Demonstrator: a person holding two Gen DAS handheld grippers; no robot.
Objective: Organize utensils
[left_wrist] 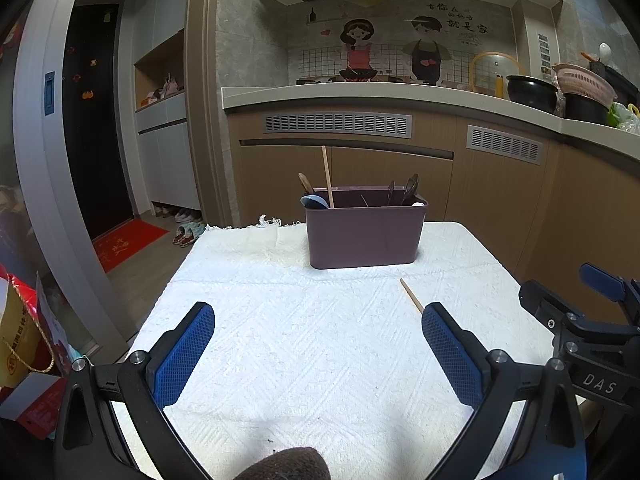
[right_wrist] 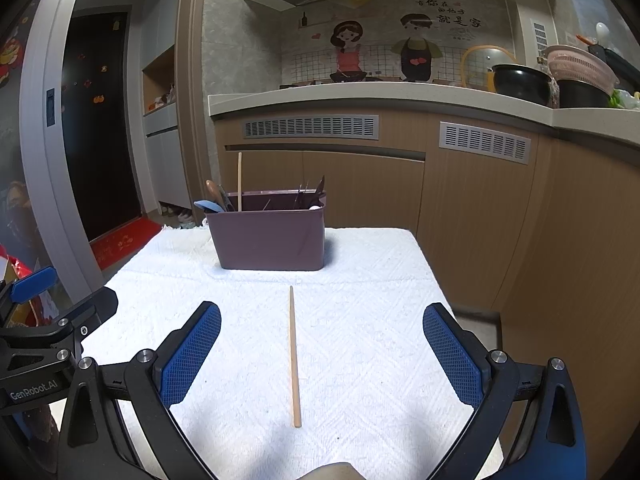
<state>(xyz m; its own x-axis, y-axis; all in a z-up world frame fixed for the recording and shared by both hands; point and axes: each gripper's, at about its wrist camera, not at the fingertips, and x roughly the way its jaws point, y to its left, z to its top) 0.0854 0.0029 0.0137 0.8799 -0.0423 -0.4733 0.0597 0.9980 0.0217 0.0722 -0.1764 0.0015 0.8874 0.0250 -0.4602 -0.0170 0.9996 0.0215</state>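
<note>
Utensil caddy [right_wrist: 269, 236] at the cloth's [right_wrist: 360, 280] far end, apparently holding most utensils including one upright chopstick [right_wrist: 239, 182]; one loose chopstick [right_wrist: 294, 356] remains between the empty, wide-open right gripper [right_wrist: 322, 354]; left gripper [left_wrist: 318, 354] likewise spread, idle

Wide-open white tablecloth [right_wrist: 360, 360] ahead of both grippers, nothing raised on it up to the purple utensil caddy [right_wrist: 270, 240] at the far edge. One wooden chopstick [right_wrist: 294, 356] lies flat between the spread fingers of the right gripper [right_wrist: 322, 344], clear cloth on either side. The left gripper [left_wrist: 318, 344], fingers wide apart, has bare cloth beneath. Handles and an upright chopstick [left_wrist: 327, 176] crowd the caddy's left and right ends; its middle looks freer.
</note>
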